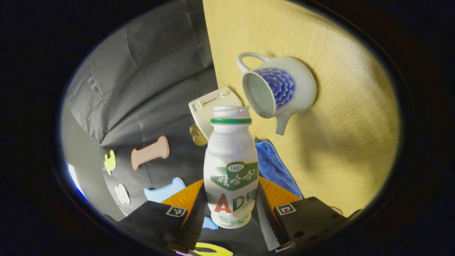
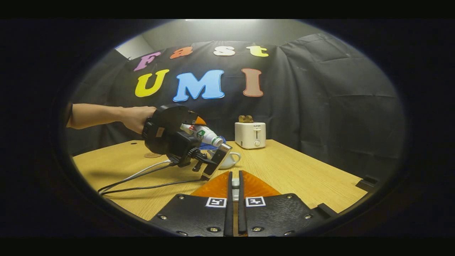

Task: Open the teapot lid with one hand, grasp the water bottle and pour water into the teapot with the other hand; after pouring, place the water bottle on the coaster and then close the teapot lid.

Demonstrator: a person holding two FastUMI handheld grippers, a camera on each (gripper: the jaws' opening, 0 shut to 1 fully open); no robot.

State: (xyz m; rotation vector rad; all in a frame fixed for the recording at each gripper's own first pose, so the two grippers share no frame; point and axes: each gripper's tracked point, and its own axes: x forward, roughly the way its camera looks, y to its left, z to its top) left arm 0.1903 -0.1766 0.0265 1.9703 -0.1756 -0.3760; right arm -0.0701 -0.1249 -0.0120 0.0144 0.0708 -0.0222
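**Pouring stage: bottle tipped over open teapot**

Left gripper [image 1: 231, 213] fingers clamp the water bottle [image 1: 231, 167], uncapped, mouth beside the lidless teapot [image 1: 284, 89] on the counter [image 1: 355, 142]. Right gripper [image 2: 234, 185] fingers pinch a small pale piece, probably the lid. Coaster placement and lid closing remain. Bottle label: "1987", "AD". Toaster [image 2: 250, 135] writing unreadable.

Left gripper view looks down onto teapot [image 1: 280, 89] (close); right gripper view faces it across table [image 2: 302, 170].
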